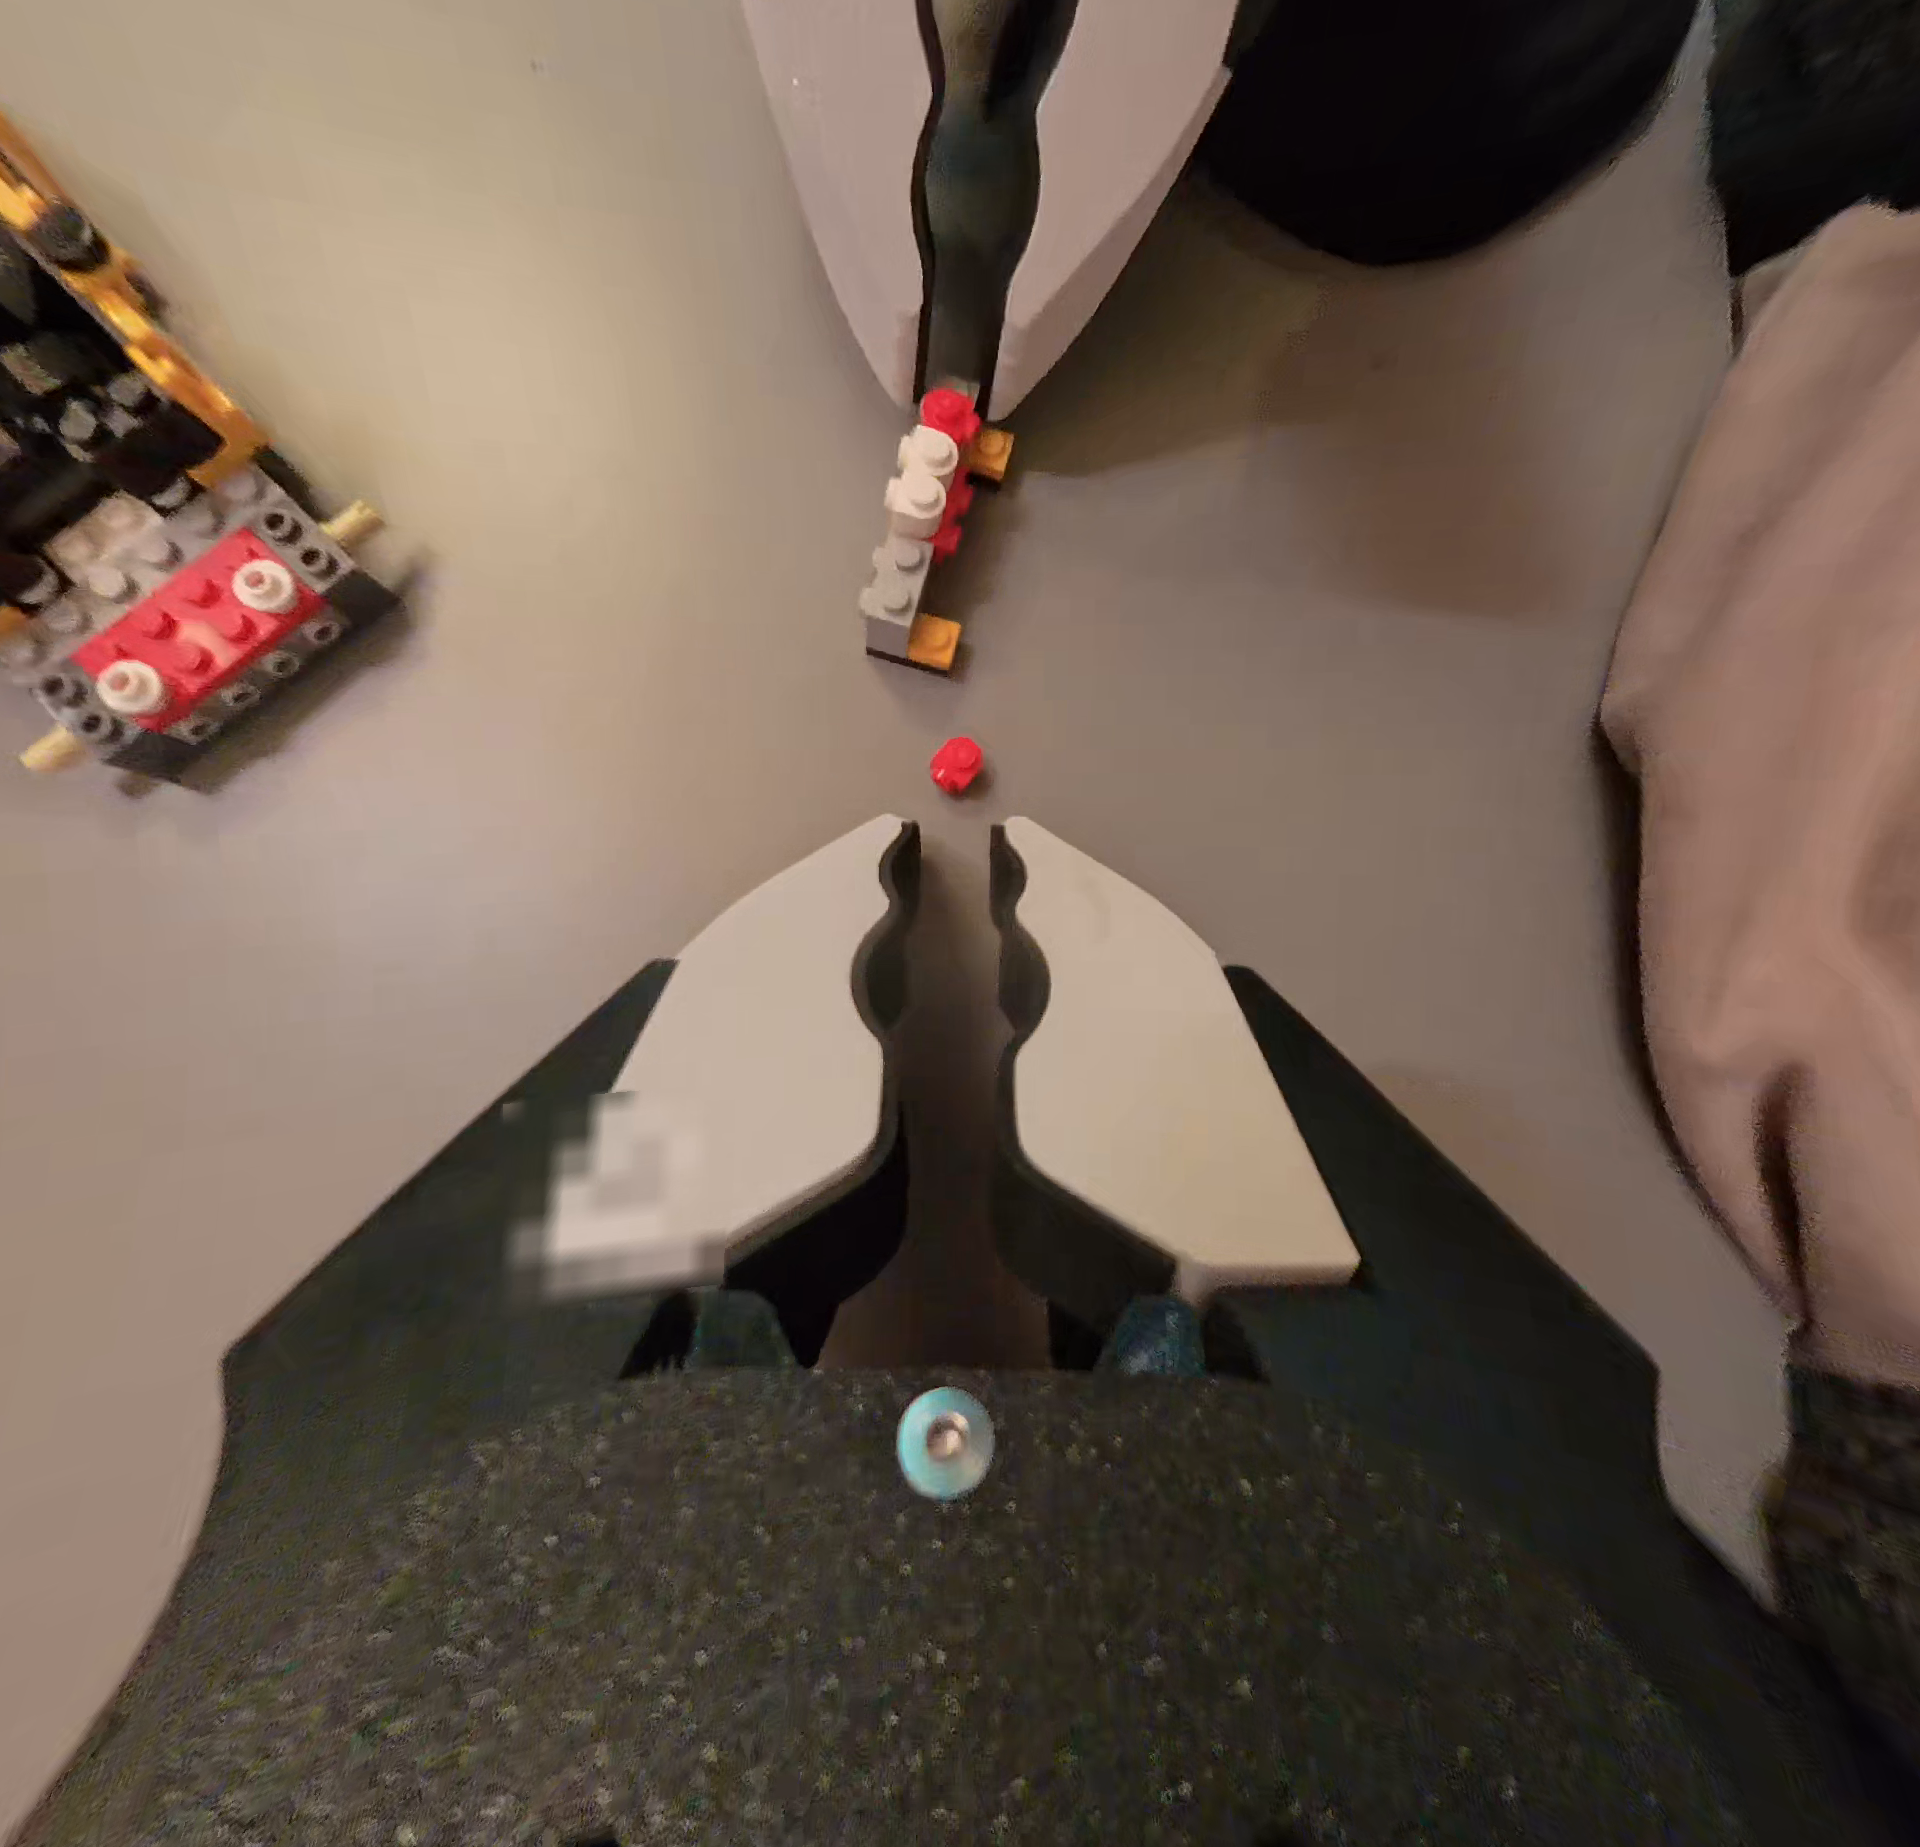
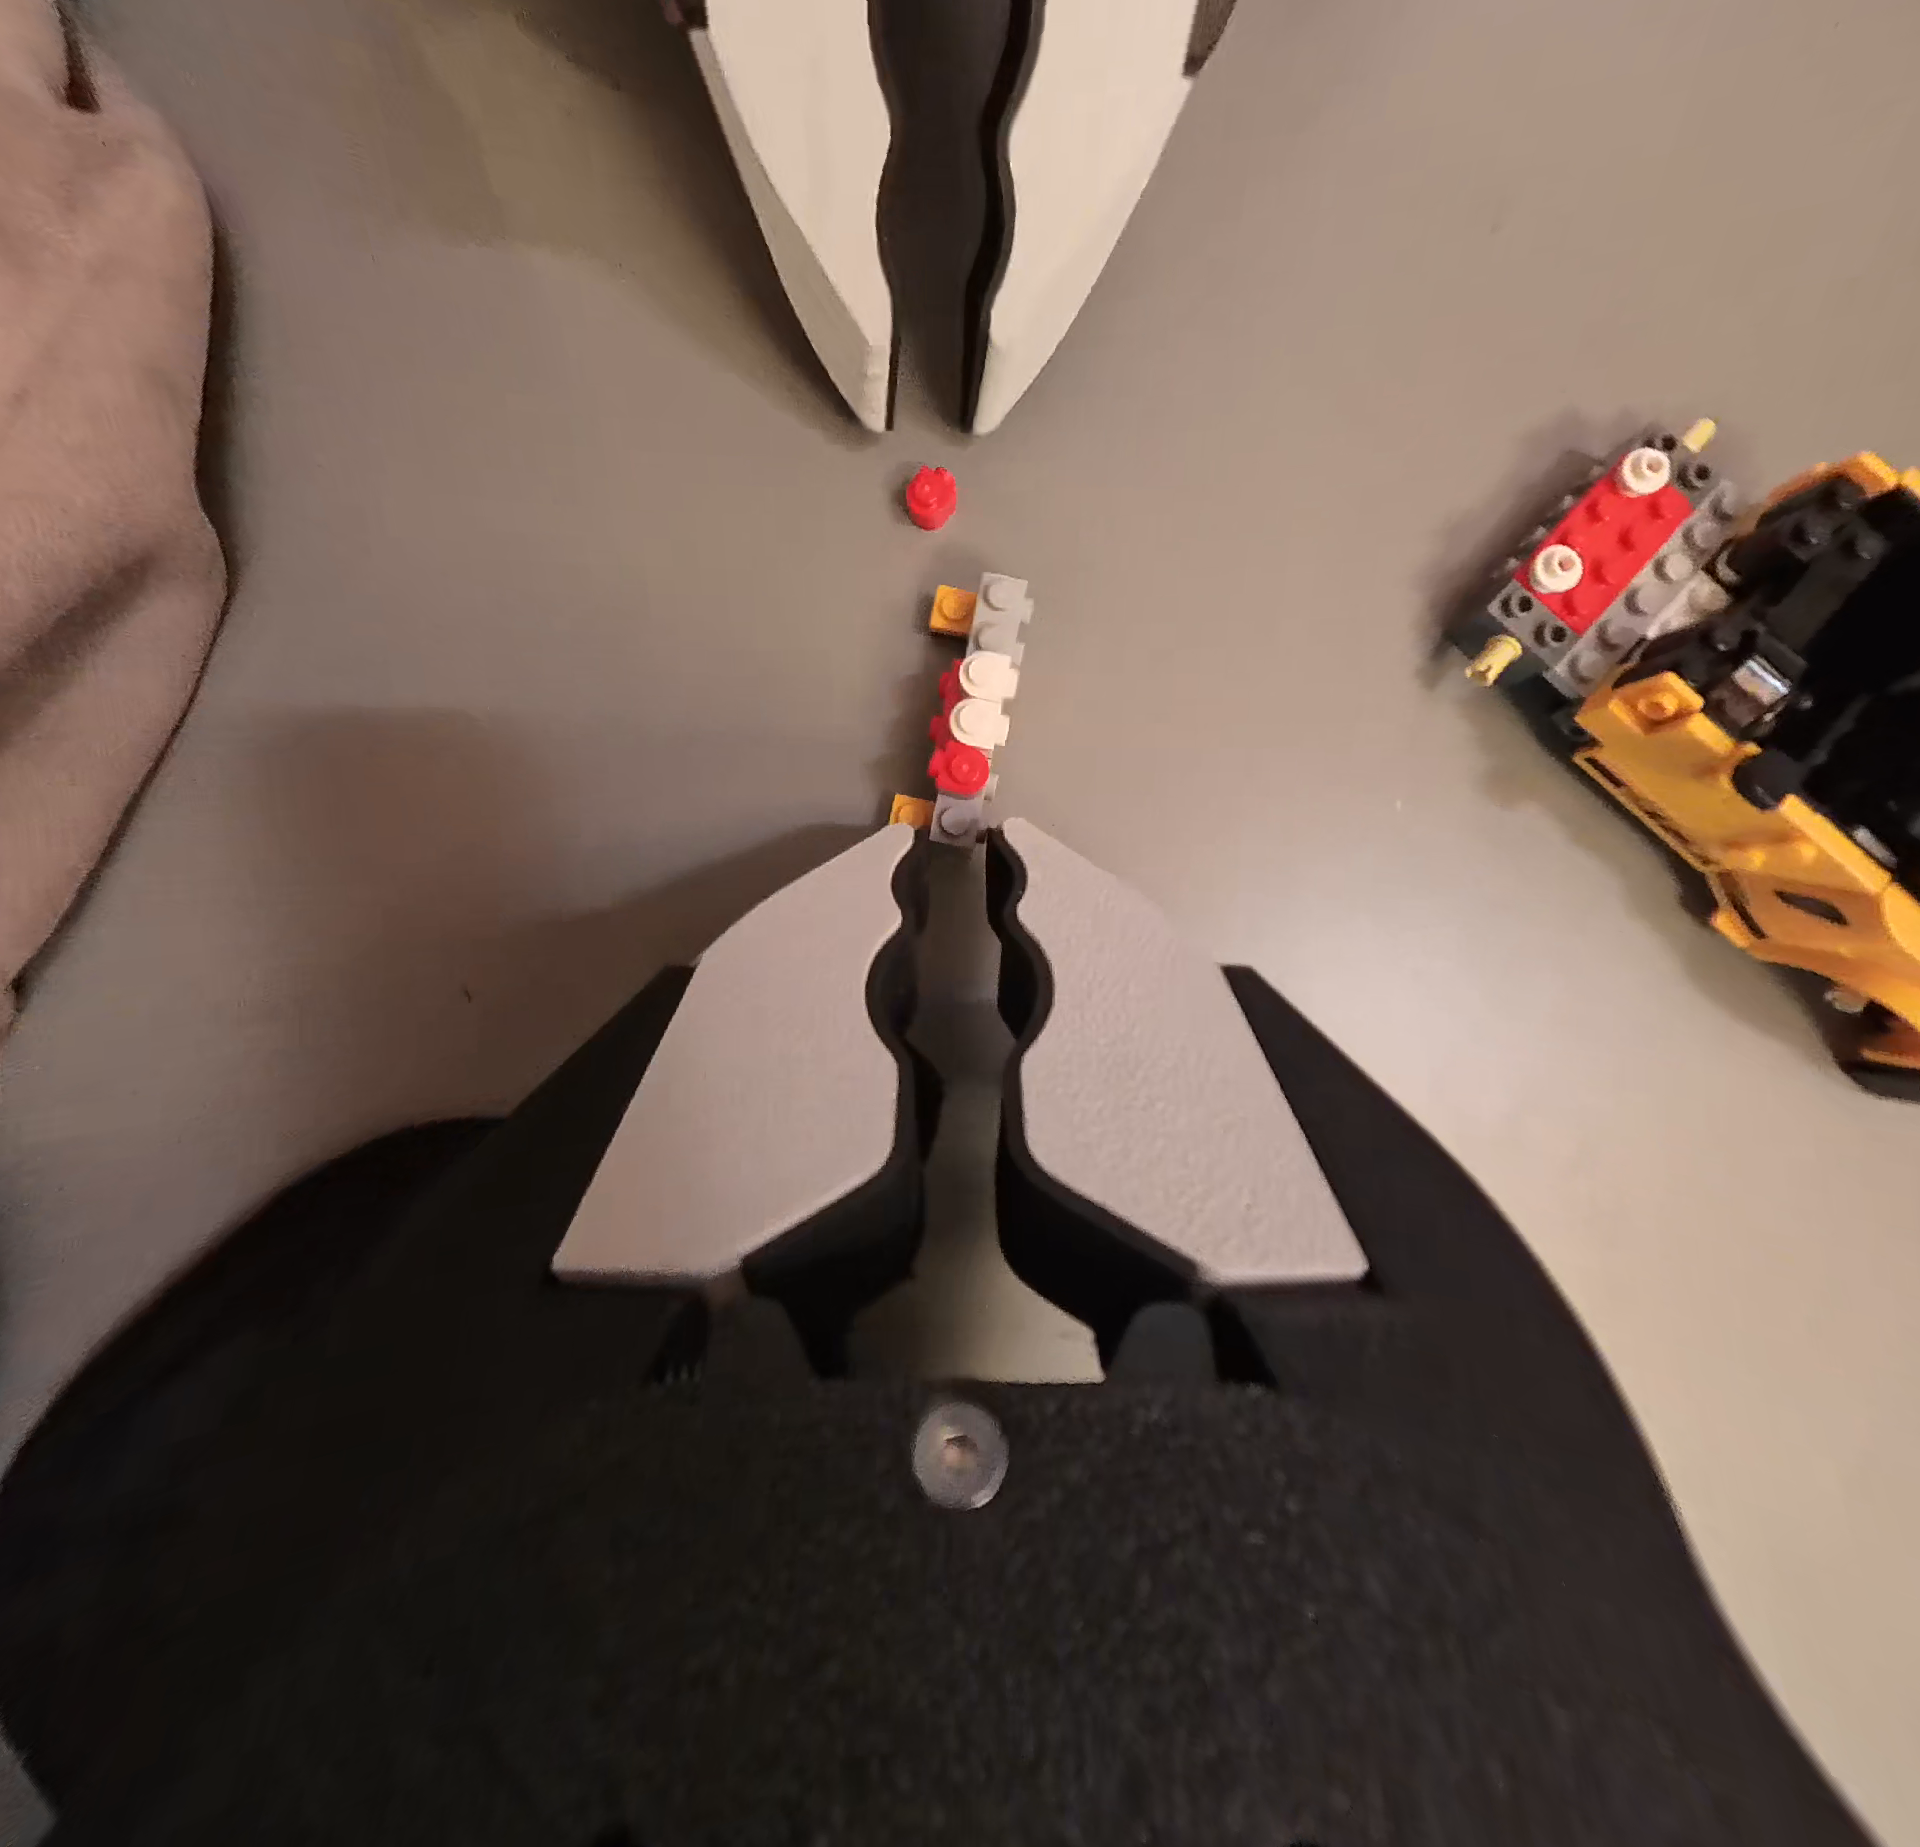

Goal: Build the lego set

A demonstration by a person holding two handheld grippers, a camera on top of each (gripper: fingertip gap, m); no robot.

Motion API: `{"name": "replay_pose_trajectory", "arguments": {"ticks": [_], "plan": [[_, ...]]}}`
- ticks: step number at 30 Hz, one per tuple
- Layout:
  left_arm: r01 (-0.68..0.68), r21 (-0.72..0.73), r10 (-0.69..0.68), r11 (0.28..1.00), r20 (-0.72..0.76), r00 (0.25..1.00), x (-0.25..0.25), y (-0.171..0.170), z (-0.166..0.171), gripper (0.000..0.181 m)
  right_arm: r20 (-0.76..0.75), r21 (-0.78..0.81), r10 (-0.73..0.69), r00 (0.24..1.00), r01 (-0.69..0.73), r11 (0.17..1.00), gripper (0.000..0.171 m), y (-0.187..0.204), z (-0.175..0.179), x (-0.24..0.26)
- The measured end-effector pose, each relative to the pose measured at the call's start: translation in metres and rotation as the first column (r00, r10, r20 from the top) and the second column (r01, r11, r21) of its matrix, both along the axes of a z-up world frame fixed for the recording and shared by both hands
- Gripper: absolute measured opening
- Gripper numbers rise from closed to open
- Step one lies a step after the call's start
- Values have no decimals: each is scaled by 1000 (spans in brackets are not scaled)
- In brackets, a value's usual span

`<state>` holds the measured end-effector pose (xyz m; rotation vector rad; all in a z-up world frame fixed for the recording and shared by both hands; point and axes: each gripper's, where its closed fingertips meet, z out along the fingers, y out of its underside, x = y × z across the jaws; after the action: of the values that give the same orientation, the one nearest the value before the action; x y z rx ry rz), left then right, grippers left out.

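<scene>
Plain grey surface (image 2: 1455,239), lit warm, with toy bricks on it; looks like a home or hobby desk, but can't tell for sure. A part-built yellow and black brick vehicle (image 2: 1704,748) sits well right of the right tongs (image 2: 951,831), with a soft pinkish cloth (image 2: 94,509) at the left edge.

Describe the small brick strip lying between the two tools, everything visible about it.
The brick strip is a short, narrow plastic sub-assembly lying flat on the grey table. Grey studded pieces run along it, with two white round-ended pieces mid-length, red pieces beside them, and an orange plate jutting out at each end. Its near end sits between the tips of the right tool, which grips it. A loose red stud lies apart beyond its far end.
</scene>
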<state>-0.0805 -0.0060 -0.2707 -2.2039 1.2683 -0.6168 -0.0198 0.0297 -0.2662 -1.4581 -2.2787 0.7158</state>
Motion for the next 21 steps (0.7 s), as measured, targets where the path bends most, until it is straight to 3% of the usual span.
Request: {"name": "replay_pose_trajectory", "arguments": {"ticks": [12, 21], "plan": [[-374, 46, 377, 926, -70, 924, 10, 9, 0, 16, -49, 18, 69, 996, -68, 998, 11, 10, -5, 2], [-449, 79, 454, 890, -67, 889, 10, 9, -4, 9, -78, 19, 81, 994, -79, 997, 12, 9, -4, 4]]}}
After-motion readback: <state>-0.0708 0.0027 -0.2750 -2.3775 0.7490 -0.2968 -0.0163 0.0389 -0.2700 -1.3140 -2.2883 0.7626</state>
